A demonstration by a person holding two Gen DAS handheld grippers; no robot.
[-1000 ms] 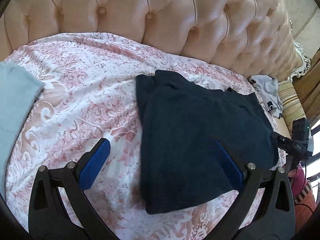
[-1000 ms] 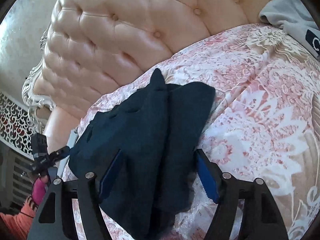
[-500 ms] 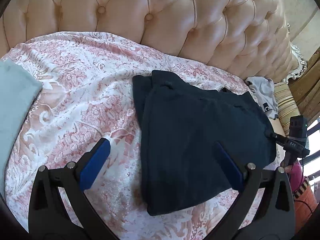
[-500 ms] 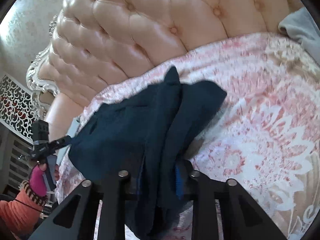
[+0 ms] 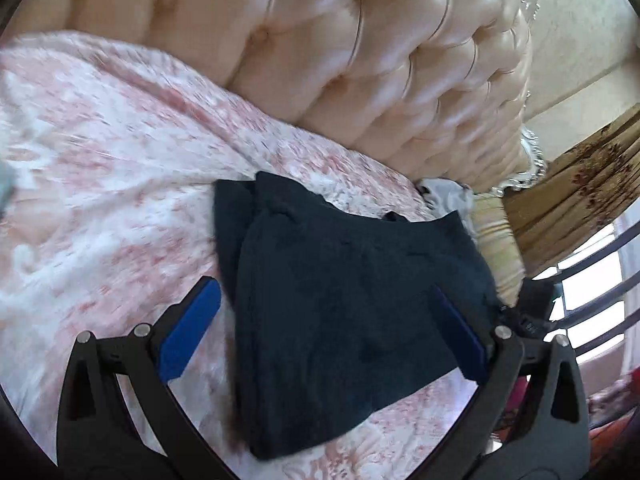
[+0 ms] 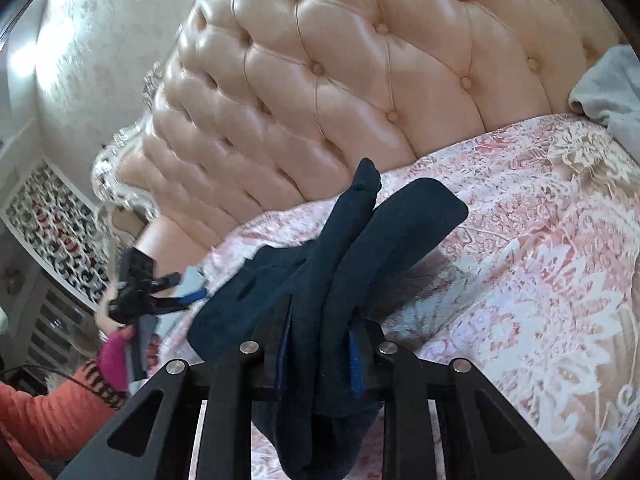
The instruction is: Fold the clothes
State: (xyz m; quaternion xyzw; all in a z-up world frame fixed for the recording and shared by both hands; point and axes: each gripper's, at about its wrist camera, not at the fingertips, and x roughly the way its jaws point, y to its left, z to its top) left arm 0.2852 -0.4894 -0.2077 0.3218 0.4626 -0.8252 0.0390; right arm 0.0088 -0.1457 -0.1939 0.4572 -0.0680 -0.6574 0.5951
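The dark garment (image 5: 352, 312) lies part-folded on the bed (image 5: 100, 184), its long axis running from the near edge toward the headboard (image 5: 400, 80). The right hand-held gripper (image 6: 320, 344) is clamped narrow on the garment's near edge, a thick bunch of layers pinched between its blue pads (image 6: 356, 360); its jaws have just been closing onto that bunch. From there the cloth (image 6: 340, 264) runs away ahead, one fold standing up as a ridge with a peaked corner.

The left hand-held gripper (image 5: 324, 332) stands wide and holds nothing. The garment's left edge lies between its fingers and slightly beyond, so this is the free tool and the one nearer the loose side. I judge the next fold turns on that edge.

The garment's underside and the layers inside the right grip are hidden. The left view is blurred. A grey cloth (image 6: 608, 92) is cut off at the frame edge.
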